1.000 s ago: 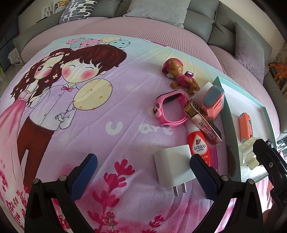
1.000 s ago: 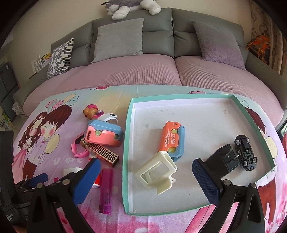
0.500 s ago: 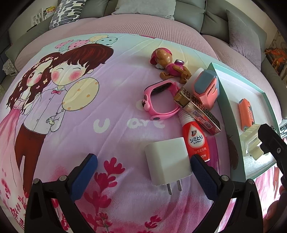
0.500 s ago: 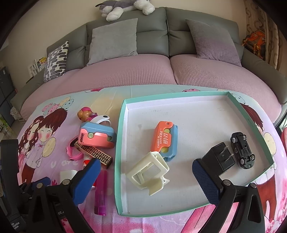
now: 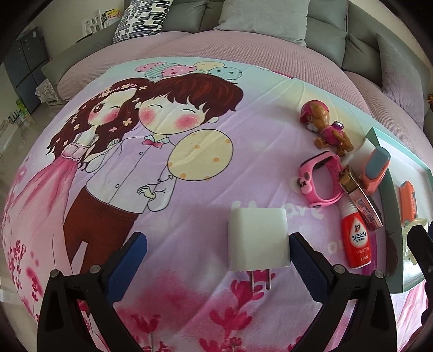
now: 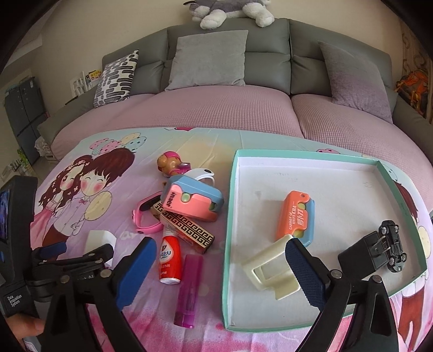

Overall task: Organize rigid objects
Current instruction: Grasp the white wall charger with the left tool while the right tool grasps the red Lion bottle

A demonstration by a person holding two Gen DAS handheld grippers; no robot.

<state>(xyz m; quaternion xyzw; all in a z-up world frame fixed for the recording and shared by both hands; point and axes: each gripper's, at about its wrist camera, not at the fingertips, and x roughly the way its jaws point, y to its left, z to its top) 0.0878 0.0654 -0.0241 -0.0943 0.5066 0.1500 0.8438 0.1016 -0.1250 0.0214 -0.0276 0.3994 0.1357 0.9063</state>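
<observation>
Currently the left tool (image 5: 217, 245) is spread, the white charger (image 5: 258, 239) lying against its right pad, untouched by the left. Closing off-centre may push it along the soft bedspread (image 5: 189, 200), away from the tray (image 6: 335, 189).

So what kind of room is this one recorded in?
Most likely a home living room: a grey sofa with cushions, a plush toy on its backrest, and a cartoon-print blanket spread over the seat as the work surface.
</observation>
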